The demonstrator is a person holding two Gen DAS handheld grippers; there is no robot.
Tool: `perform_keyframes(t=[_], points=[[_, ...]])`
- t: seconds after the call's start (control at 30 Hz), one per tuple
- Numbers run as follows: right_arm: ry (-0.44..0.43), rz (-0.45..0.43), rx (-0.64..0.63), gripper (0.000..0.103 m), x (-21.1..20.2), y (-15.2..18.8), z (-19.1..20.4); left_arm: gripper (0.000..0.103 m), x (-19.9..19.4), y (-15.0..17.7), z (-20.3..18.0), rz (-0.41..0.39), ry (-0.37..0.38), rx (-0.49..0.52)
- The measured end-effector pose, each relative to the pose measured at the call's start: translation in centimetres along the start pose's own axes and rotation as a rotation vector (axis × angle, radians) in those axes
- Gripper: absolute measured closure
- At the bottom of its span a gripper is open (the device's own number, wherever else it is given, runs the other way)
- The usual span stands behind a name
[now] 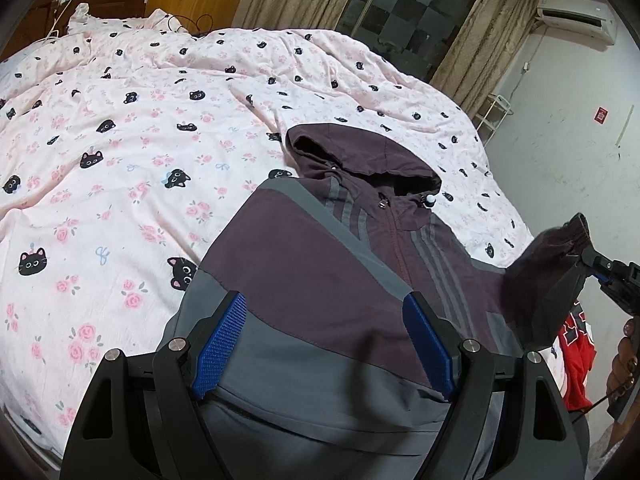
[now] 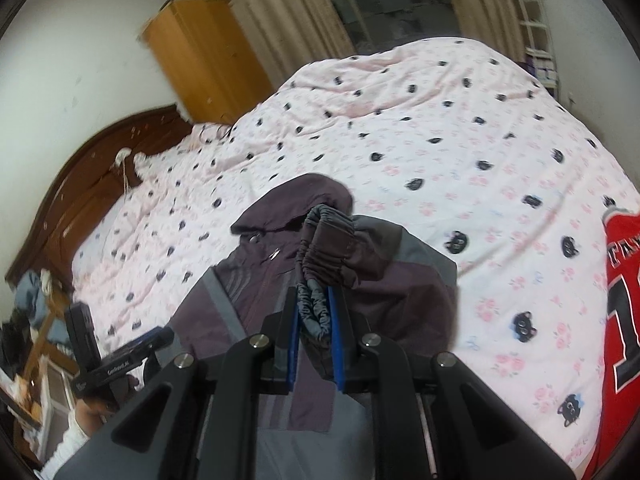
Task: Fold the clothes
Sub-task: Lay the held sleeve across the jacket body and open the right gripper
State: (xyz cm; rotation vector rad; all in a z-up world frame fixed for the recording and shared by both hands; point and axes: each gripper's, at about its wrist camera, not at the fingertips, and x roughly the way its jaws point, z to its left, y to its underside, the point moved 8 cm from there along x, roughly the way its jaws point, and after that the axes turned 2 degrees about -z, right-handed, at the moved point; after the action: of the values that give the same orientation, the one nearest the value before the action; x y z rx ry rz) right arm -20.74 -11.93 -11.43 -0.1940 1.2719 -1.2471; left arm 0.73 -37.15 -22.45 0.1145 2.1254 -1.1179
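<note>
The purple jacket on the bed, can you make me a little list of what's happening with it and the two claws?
jacket: purple and grey hooded jacket, lying zipped-side up on the bed cover
hood: at the far end, flat on the cover
left claw: open, hovering over the near sleeve panel, gripping nothing
right claw: shut on the elastic sleeve cuff, lifted above the jacket
bed cover: pink, with black cat faces and roses
other clothes: red jersey at the right edge of the bed
</note>
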Motion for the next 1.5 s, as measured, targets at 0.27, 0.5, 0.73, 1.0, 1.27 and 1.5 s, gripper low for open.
perform_keyframes(t=[0.27, 0.5, 0.73, 1.0, 1.27, 1.5], points=[[-0.020, 0.079, -0.117, 0.089, 2.7, 1.9, 4.4, 0.026, -0.3, -0.2, 2.5, -0.006, -0.045, -0.088], [-0.037, 0.138, -0.234, 0.089, 4.7, 4.0, 8.3, 0.026, -0.2, 0.0, 3.2, 0.005, -0.043, -0.121], [-0.081, 0.170, -0.312, 0.089, 6.4, 5.9, 12.6, 0.026, 0.0, 0.0, 2.6, 0.014, -0.044, -0.098], [-0.100, 0.264, -0.399, 0.089, 9.8, 9.6, 16.8, 0.026, -0.5, -0.3, 3.9, -0.012, -0.103, -0.115], [-0.060, 0.324, -0.492, 0.089, 11.2, 12.9, 17.2, 0.026, -0.4, -0.3, 3.2, -0.011, -0.075, -0.087], [-0.076, 0.344, -0.552, 0.084, 10.9, 13.9, 17.5, 0.026, -0.1, -0.5, 1.1, -0.014, 0.011, -0.051]])
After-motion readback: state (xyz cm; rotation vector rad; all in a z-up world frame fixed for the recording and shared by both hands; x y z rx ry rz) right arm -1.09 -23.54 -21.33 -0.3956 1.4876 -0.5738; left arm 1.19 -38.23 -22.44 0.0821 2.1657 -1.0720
